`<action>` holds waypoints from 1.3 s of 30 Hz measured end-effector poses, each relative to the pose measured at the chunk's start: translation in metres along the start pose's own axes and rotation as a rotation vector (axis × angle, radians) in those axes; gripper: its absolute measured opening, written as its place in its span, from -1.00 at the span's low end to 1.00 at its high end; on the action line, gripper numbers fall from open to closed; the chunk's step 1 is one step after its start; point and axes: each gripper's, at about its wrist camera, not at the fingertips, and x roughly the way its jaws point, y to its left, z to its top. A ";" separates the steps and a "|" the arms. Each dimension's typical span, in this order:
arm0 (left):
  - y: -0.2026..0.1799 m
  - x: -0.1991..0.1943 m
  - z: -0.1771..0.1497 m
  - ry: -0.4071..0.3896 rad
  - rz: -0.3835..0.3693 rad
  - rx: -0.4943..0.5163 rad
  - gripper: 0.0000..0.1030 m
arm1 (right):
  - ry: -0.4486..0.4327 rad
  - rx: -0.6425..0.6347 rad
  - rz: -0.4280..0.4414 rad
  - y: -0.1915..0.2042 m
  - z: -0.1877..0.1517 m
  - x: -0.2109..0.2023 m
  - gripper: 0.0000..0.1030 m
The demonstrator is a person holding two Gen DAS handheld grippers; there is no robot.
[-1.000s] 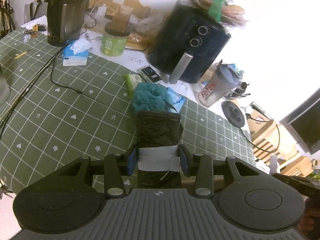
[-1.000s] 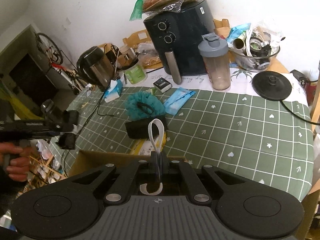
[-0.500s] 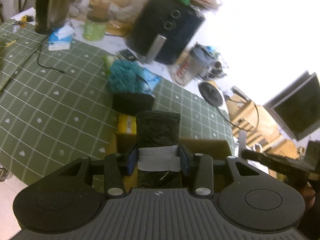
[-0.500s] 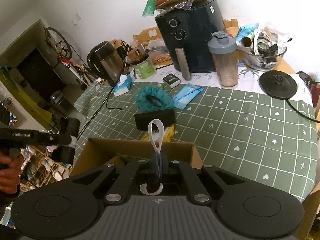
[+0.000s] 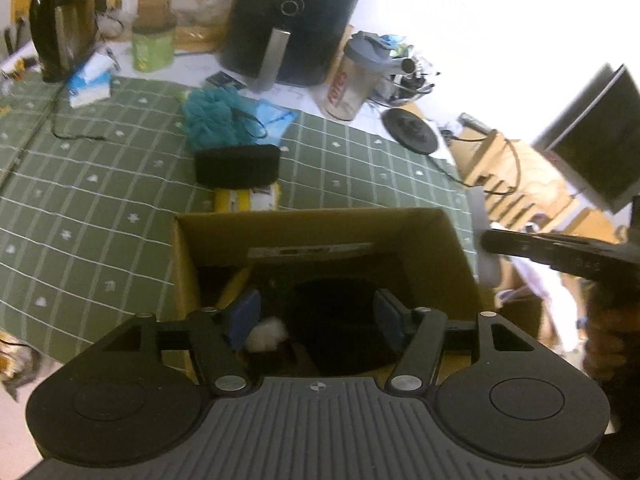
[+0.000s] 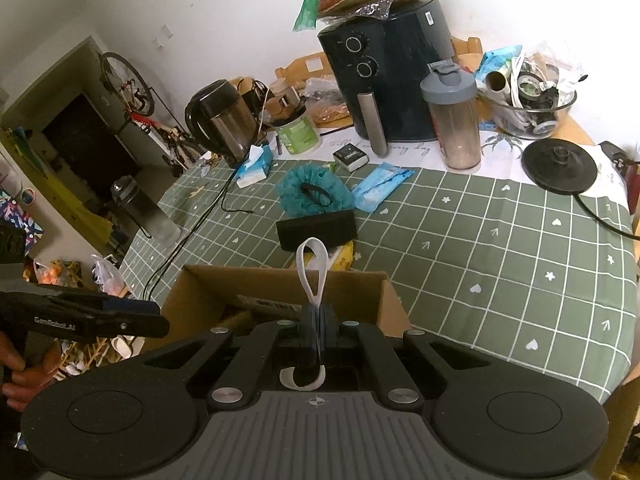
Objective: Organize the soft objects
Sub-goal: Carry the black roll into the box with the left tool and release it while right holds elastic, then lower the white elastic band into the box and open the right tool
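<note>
My left gripper (image 5: 316, 316) hangs over the open cardboard box (image 5: 312, 228) at the table's near edge. Its jaws are opening and nothing is gripped between the blue pads (image 5: 246, 314). Below them a dark mass (image 5: 340, 320) and a white fluffy bit (image 5: 268, 334) lie inside the box. My right gripper (image 6: 316, 316) is shut on a white elastic band (image 6: 313, 268), held over the box (image 6: 208, 292). Behind the box on the table are a black foam block (image 6: 318, 230), a teal mesh puff (image 6: 312, 192), a yellow packet (image 5: 244, 199) and a blue packet (image 6: 382, 186).
At the back of the table stand an air fryer (image 6: 384, 88), a kettle (image 6: 222, 120), a shaker bottle (image 6: 454, 120), a green jar (image 6: 298, 132) and a tissue pack (image 6: 254, 166). A black cable (image 6: 188, 232) crosses the green cloth. The kettle base (image 6: 558, 166) sits on the right.
The left gripper carried the taped dark roll from above the table to over the box and opened; the roll has left its jaws. The right gripper kept hold of the band.
</note>
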 end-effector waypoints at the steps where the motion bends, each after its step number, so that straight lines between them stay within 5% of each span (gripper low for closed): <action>1: -0.003 -0.001 -0.001 -0.011 0.020 0.005 0.20 | 0.001 0.001 0.000 -0.001 -0.001 -0.001 -0.92; 27: -0.041 -0.025 -0.034 -0.186 0.237 0.047 0.31 | 0.030 -0.103 0.072 0.020 0.011 0.015 -0.90; 28: -0.041 -0.027 -0.036 -0.188 0.237 0.042 0.31 | 0.040 -0.111 0.055 0.023 0.012 0.020 -0.84; 30: -0.040 -0.029 -0.038 -0.190 0.244 0.030 0.31 | 0.076 -0.128 0.021 0.026 0.014 0.030 -0.36; 32: -0.037 -0.031 -0.040 -0.188 0.256 0.015 0.32 | 0.086 -0.151 -0.006 0.030 0.012 0.036 0.66; 34: -0.034 -0.034 -0.042 -0.185 0.272 0.002 0.32 | 0.083 -0.178 -0.030 0.034 0.008 0.037 0.89; 39: -0.030 -0.036 -0.046 -0.174 0.292 -0.016 0.32 | 0.121 -0.219 -0.054 0.040 0.000 0.042 1.00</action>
